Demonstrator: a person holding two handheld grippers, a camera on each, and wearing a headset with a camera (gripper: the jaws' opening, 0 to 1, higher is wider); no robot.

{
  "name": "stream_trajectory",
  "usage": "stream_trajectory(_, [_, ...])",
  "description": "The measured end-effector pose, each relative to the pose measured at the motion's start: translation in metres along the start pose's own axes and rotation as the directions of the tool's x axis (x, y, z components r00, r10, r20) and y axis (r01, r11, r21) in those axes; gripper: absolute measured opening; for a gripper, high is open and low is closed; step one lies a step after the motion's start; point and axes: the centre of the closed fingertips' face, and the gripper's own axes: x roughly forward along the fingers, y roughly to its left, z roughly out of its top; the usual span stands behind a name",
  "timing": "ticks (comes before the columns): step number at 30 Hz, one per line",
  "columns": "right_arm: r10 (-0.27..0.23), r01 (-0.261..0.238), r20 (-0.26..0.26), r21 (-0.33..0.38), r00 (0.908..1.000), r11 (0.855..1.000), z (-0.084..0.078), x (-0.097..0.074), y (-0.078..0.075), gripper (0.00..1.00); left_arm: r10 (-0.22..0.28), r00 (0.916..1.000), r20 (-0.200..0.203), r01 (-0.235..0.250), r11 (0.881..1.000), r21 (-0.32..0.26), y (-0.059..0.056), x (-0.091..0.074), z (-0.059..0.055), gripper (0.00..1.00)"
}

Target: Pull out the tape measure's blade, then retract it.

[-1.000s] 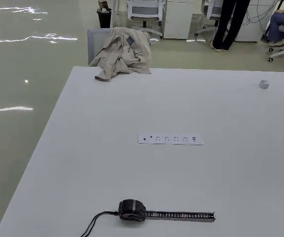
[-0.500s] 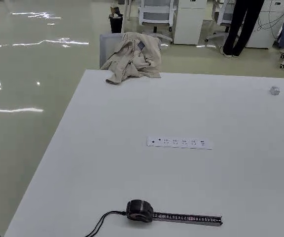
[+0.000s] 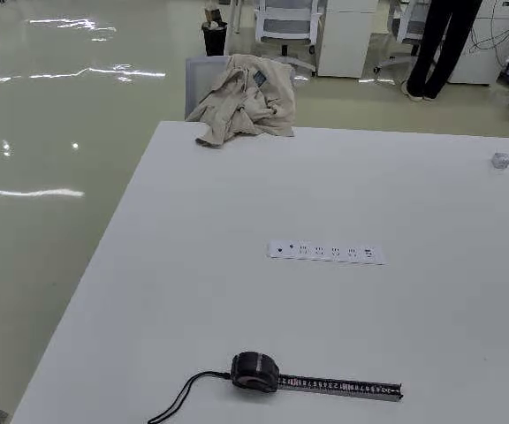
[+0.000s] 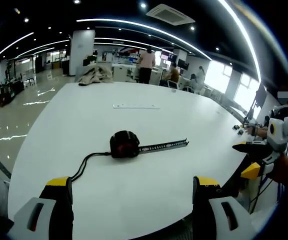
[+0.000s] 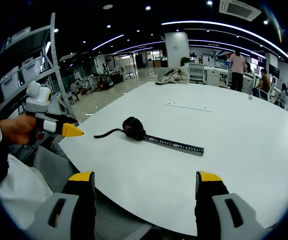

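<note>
Lying crosswise, tape measure blade (image 3: 338, 386) rightward

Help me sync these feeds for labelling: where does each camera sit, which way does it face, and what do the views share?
Head view: on the headset, looking forward and down over the table at the tape measure, its blade out.
Left gripper view: on the left gripper, facing the tape measure between open jaws; the right gripper shows at right.
Right gripper view: on the right gripper, facing the same tape measure; a hand holding the left gripper shows at left.
Shared: all three show the tape measure and power strip.
</note>
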Motion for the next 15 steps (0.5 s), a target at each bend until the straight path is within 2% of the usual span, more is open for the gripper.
stream_trajectory(5, [0.005,-0.005,-0.005,-0.007,1.0000,1.000,-0.002,0.001,-0.001,0.85,0.009,0.9998,-0.017,-0.009,1.000,0.003,-0.003,0.014,0.003,0.98])
stream_trajectory(12, [0.009,-0.010,-0.019,-0.025,0.9998,1.000,-0.008,0.002,-0.009,0.85,0.008,0.9999,-0.013,-0.009,1.000,-0.014,-0.013,0.037,0.013,0.98])
stream_trajectory(15, [0.007,-0.008,-0.022,-0.033,0.9997,0.999,-0.008,0.002,-0.013,0.85,0.020,0.9998,-0.008,-0.020,1.000,-0.018,-0.012,0.046,0.017,0.97])
